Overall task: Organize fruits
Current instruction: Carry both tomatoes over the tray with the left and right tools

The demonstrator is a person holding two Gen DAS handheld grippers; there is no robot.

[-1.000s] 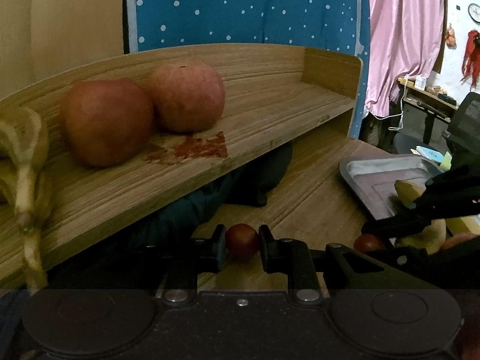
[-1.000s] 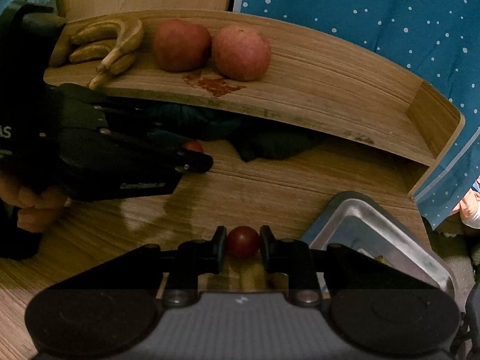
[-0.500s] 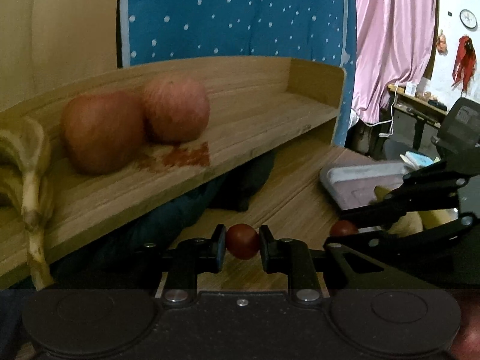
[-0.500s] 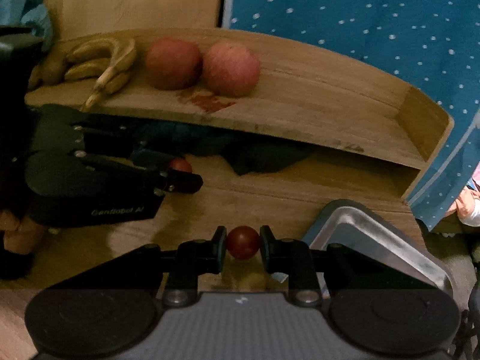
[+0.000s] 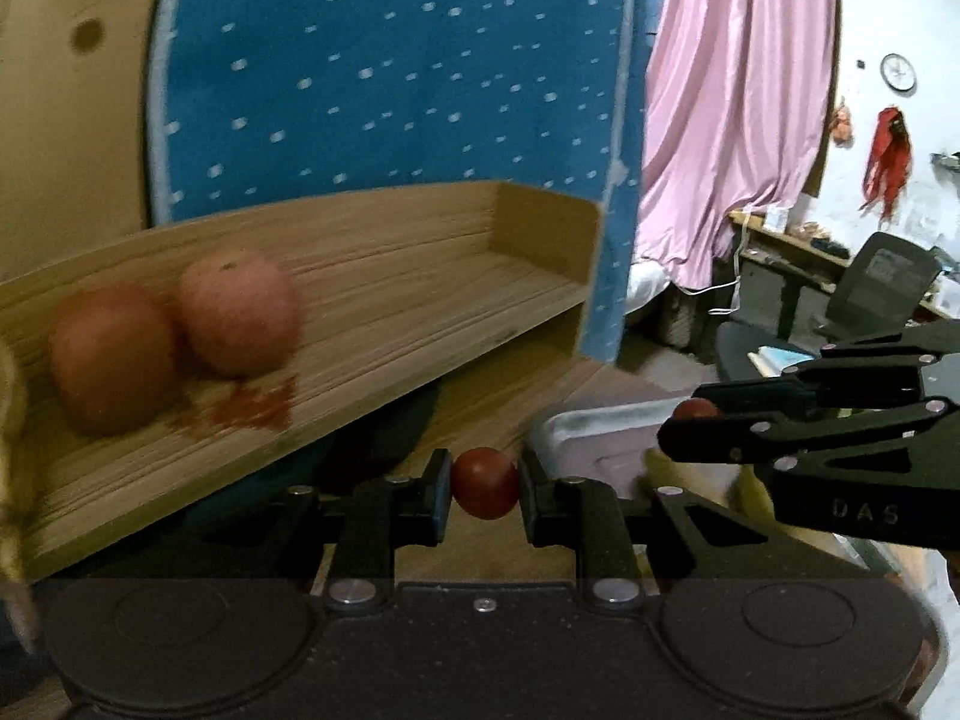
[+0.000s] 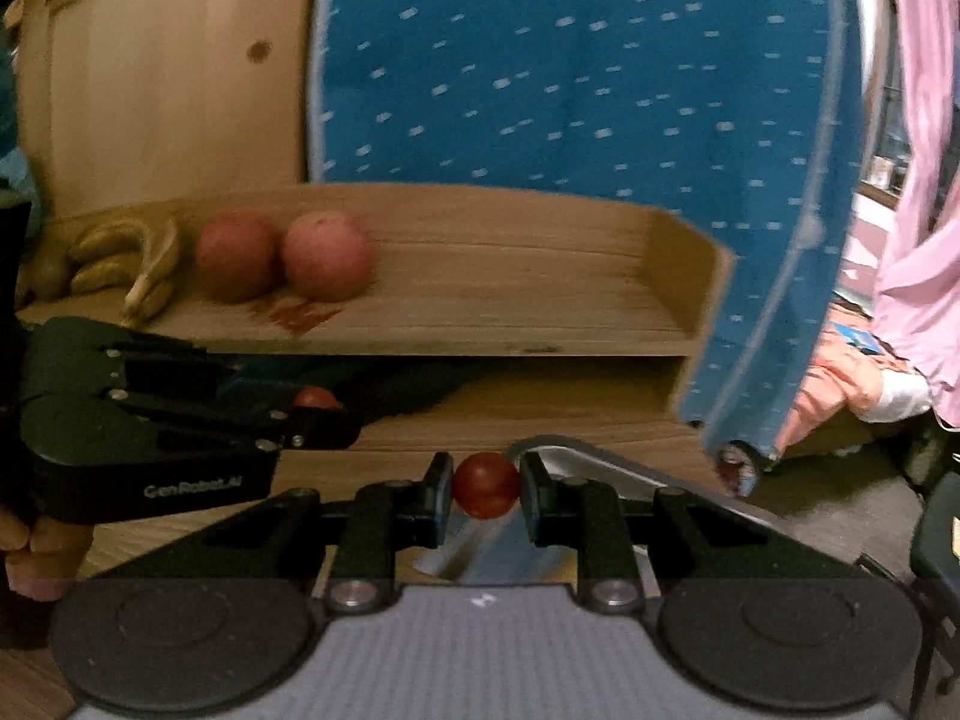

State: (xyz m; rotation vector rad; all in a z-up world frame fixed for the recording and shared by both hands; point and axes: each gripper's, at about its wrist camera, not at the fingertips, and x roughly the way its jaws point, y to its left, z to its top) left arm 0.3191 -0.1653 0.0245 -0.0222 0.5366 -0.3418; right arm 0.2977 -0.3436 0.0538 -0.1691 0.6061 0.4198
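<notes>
Both narrow: left gripper [image 5: 485,483] jaws pinch small red fruit [image 5: 485,482]; right gripper [image 6: 485,485] jaws pinch another red fruit [image 6: 486,485].

The right claw [image 6: 485,495] is clamped on a small round red tomato [image 6: 486,485], its two black fingers [image 6: 437,495] pressing the fruit from both sides. Just beyond and below the claw lies a grey metal tray [image 6: 576,459] on the wooden surface [image 6: 540,414]. To the claw's left, the black left claw [image 6: 324,414] grips a second small red tomato [image 6: 315,399], with a bare hand [image 6: 36,546] behind it. Farther ahead and higher, a raised wooden shelf [image 6: 510,300] carries two blurred red apples [image 6: 282,258] touching each other, and a bunch of yellow-brown bananas [image 6: 129,270] beside them further left. A blue dotted cloth [image 6: 570,72] hangs behind the shelf.
</notes>
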